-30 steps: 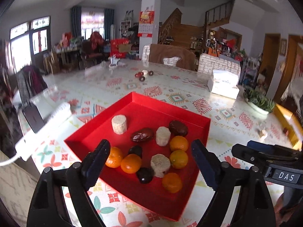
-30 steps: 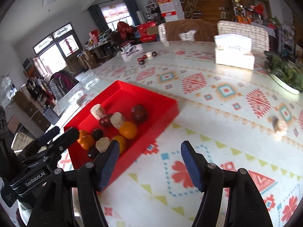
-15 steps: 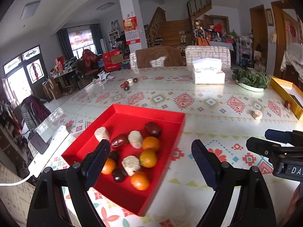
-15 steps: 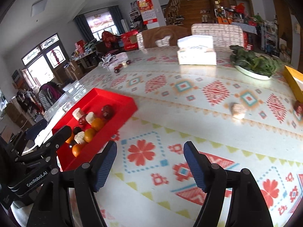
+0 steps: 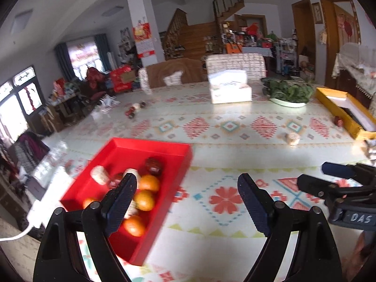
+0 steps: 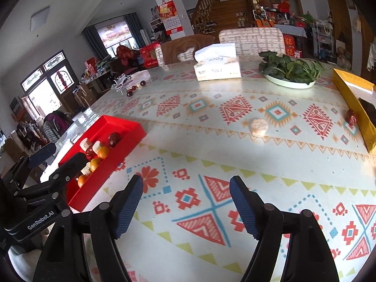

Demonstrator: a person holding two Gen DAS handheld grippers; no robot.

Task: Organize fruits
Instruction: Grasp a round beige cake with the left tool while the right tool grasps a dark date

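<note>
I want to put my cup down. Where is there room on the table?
The big bare stretch of table lies between the red tray and the yellow box, in front of the open right gripper. Only a pale round piece sits there. The tray is crowded with fruit; the tissue box and greens plate fill the far side.

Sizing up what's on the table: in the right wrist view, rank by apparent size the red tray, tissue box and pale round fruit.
1. red tray, though nearest.
2. tissue box, though farthest.
3. pale round fruit, clearly smallest.
</note>
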